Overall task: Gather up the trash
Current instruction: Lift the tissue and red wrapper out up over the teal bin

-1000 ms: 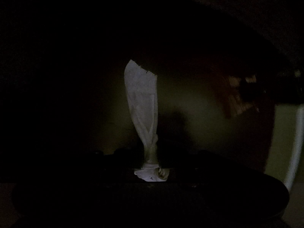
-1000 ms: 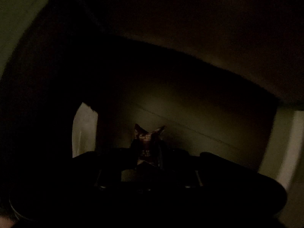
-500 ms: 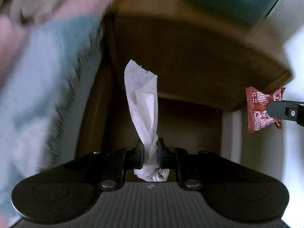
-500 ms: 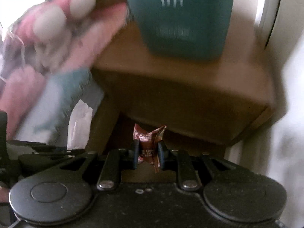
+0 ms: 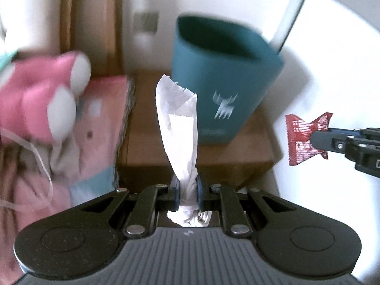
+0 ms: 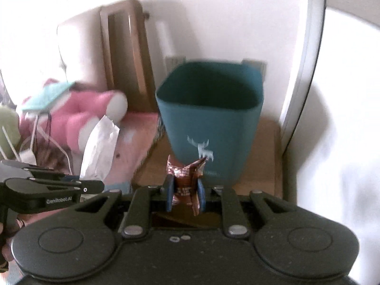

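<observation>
Carry step: left gripper (image 5: pixel 186 193) grasping tissue (image 5: pixel 178 121), right gripper (image 6: pixel 184 196) grasping red wrapper (image 6: pixel 184 178); next, reach over far teal bin (image 6: pixel 209 128), release

Twisted white tissue (image 5: pixel 177 128) and crumpled red wrapper (image 6: pixel 185 175) before teal bin (image 6: pixel 209 123).

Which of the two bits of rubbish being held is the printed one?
The red snack wrapper, pinched in the right gripper, carries white print. The other piece, a twisted tissue in the left gripper, is plain white.
</observation>
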Demonstrator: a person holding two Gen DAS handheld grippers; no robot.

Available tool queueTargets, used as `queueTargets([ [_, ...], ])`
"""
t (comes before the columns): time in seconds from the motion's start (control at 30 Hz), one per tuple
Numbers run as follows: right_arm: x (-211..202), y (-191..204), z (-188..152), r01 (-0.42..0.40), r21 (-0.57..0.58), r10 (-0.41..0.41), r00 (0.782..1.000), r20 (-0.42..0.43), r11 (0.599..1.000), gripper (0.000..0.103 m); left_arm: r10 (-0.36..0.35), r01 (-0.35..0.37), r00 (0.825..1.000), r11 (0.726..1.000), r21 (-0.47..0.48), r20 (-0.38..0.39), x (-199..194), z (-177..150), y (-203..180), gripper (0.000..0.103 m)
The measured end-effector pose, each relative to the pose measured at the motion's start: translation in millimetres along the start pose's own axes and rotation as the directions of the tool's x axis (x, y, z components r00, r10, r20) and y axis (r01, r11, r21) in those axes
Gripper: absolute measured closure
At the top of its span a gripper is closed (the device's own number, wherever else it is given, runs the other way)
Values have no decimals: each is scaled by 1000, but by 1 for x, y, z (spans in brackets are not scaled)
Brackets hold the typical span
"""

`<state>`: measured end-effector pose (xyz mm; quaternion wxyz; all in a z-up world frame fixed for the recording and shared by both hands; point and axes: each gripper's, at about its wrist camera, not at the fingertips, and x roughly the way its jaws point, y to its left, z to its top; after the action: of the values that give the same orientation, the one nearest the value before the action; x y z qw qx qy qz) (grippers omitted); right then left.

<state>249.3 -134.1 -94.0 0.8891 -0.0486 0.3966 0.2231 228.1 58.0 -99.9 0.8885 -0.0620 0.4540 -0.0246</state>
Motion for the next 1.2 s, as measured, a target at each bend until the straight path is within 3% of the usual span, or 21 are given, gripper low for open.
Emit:
queueTargets([
  [0.23,-37,26,26,80,30,-82,993,82,996,84,-99,92,990,992,82,97,-62,44,2,90],
  [0.57,-58,37,64,138,24,-140,971,193,990,84,-162,140,976,979,150,145,-90,96,10,90],
  [0.77,-29,8,95,106,3,-105,978,181,994,84,-151,135,980,984,119,131,-65,131,3,90],
  [1.0,18,-40,134,39,-23,-36,989,146,999,84,-83,74,992,993,93,91,-14,180,-24,90],
  [1.2,64,-73,159,14,-69,-10,998,57,998,84,-32,31,999,997,65,18,30,217,-43,90],
])
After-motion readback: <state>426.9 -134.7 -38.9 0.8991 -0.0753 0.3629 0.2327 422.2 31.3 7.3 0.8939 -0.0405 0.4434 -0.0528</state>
